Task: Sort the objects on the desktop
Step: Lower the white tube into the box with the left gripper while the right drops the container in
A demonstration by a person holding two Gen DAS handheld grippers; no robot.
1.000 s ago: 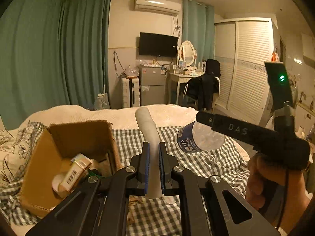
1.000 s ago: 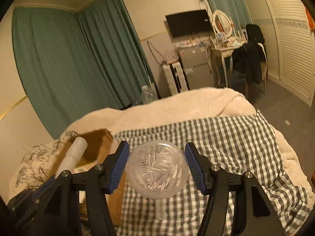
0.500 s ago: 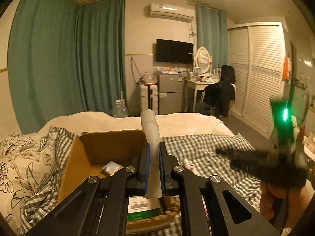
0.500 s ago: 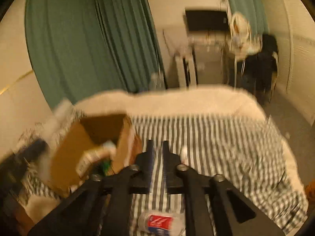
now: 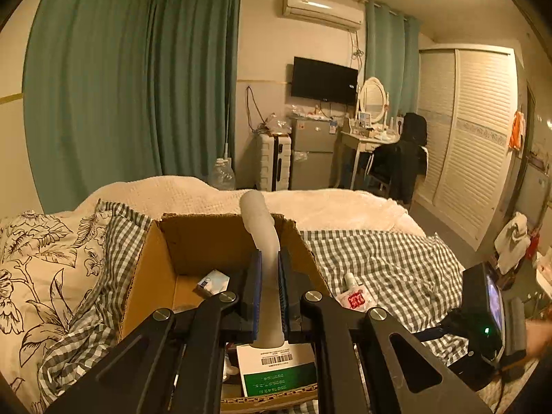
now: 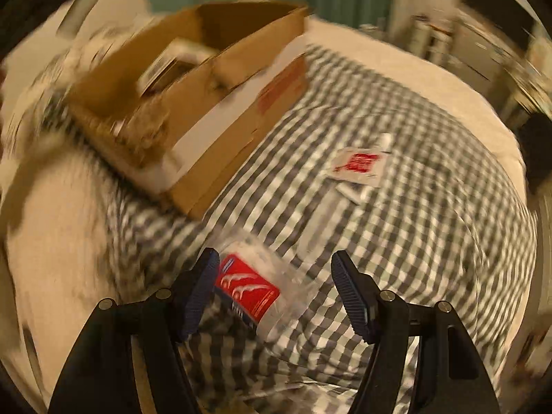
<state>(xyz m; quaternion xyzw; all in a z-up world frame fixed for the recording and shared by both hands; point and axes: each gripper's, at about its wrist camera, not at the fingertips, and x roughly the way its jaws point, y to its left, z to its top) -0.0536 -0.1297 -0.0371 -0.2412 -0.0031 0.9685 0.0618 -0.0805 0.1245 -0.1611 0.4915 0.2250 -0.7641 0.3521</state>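
Your left gripper [image 5: 268,293] is clamped tight on that pale whitish tube [image 5: 264,241], which sticks up out of the jaws toward 12 o'clock. A second ago it hung over the checked cover with the cardboard box [image 5: 165,265] off at 9 o'clock; now the open box sits right under and around the jaws. Inside it, a small blue-and-white packet [image 5: 213,282] lies at 10 o'clock from the grip, and a white-and-green box [image 5: 276,367] with a barcode sticker sits at 6; its print is too small to read.

Your right gripper [image 6: 276,288] was wrapped round the base of the clear bottle [image 6: 255,289] a second ago. Its jaws have just been opening and now stand wide, and the bottle lies loose on the checked bedspread [image 6: 414,241] between the fingers, close against the left one. Its label is red with white swooshes, the wording blurred out. Out at 1 o'clock a small white bottle with a red label [image 6: 358,165] lies flat on the cover; its red characters can't be read either. The box shows at 11 o'clock, all smeared.
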